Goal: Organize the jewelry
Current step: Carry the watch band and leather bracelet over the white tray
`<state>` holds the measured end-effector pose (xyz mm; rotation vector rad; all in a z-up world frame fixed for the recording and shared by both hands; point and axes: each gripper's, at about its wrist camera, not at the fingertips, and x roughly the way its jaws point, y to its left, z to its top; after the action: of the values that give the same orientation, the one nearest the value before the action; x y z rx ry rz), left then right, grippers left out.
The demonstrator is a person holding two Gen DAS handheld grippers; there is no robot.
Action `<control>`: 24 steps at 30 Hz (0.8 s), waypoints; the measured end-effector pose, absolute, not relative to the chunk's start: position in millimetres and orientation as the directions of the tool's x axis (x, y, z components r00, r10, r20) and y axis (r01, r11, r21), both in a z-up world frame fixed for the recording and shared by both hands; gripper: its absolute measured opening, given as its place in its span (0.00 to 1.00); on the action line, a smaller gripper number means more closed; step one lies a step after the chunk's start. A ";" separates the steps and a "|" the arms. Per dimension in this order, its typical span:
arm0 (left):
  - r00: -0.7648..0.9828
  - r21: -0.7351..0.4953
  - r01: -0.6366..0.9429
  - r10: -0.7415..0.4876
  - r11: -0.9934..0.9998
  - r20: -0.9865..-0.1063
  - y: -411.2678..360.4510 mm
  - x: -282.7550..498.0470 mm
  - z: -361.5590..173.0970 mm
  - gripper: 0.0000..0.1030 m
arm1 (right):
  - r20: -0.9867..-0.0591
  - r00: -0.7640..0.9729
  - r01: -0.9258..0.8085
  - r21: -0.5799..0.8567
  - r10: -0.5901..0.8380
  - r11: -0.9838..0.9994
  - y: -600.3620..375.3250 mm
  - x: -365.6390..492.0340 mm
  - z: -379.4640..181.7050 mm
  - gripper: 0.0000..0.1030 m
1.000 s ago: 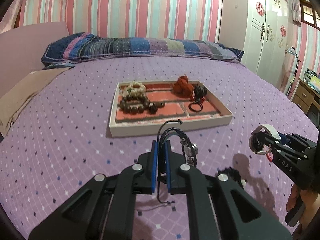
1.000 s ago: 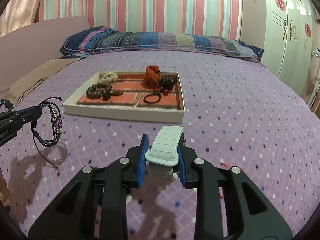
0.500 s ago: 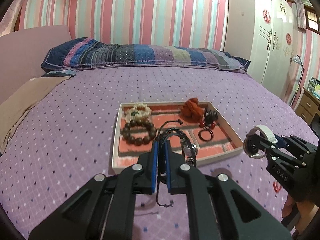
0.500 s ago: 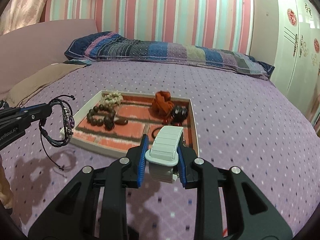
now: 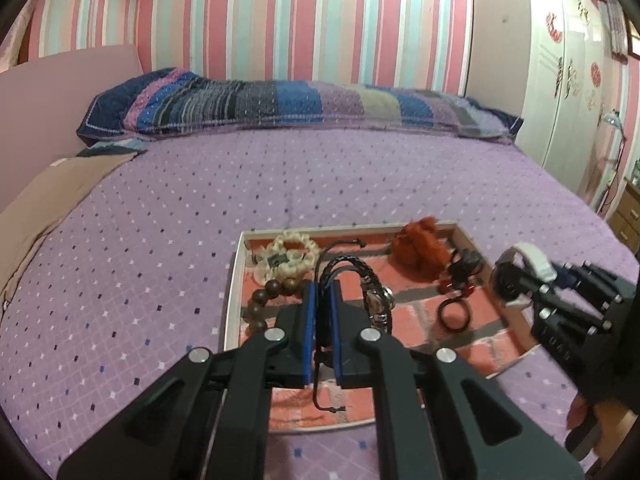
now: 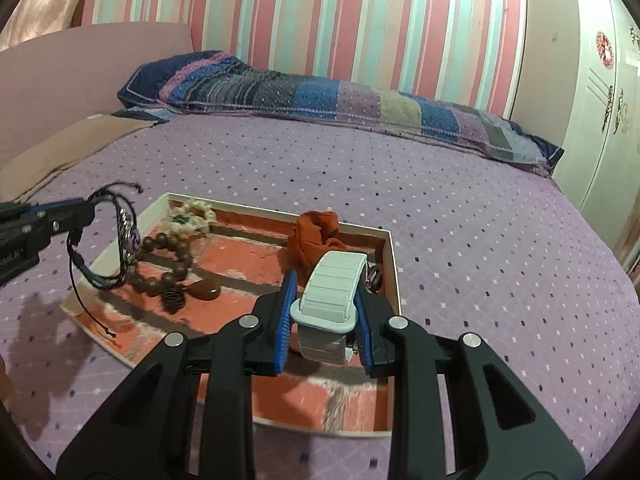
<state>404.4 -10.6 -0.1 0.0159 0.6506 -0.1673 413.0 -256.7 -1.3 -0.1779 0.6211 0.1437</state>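
Observation:
A white-rimmed tray with a red brick-pattern lining lies on the purple bed. It holds a cream bead bracelet, a brown wooden bead bracelet, an orange scrunchie and a black hair tie. My left gripper is shut on a black braided cord bracelet and hangs over the tray's left half. My right gripper is shut on a white link-band watch over the tray's right half. Each wrist view shows the other gripper: the right one and the left one.
A long patchwork pillow lies along the striped wall at the bed's far end. A tan cloth covers the bed's left side. A white wardrobe and a wooden drawer unit stand at the right. A hand holds the right gripper.
Both grippers have travelled forward from the bare bedspread to above the tray, each keeping its grip. The tray now sits close beneath them.

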 end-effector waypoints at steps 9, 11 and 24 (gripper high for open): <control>0.731 -0.041 0.112 -0.111 0.993 -0.673 3.1 438.9 -50.5 0.08 | -0.632 0.771 -0.174 -0.099 0.073 0.980 -261.6 444.8 -34.5 0.26; 0.729 -0.044 0.101 -0.104 0.994 -0.677 5.3 442.4 -55.2 0.08 | -0.640 0.765 -0.172 -0.093 0.073 0.981 -260.6 448.5 -39.9 0.26; 0.710 -0.017 0.066 -0.059 0.998 -0.702 12.0 470.0 -73.4 0.08 | -0.668 0.743 -0.116 -0.063 0.044 0.991 -261.8 469.1 -52.5 0.26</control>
<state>470.0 12.0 -73.4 0.0097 0.7782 -0.0695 469.1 -261.8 -52.5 -0.1028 0.7283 0.0877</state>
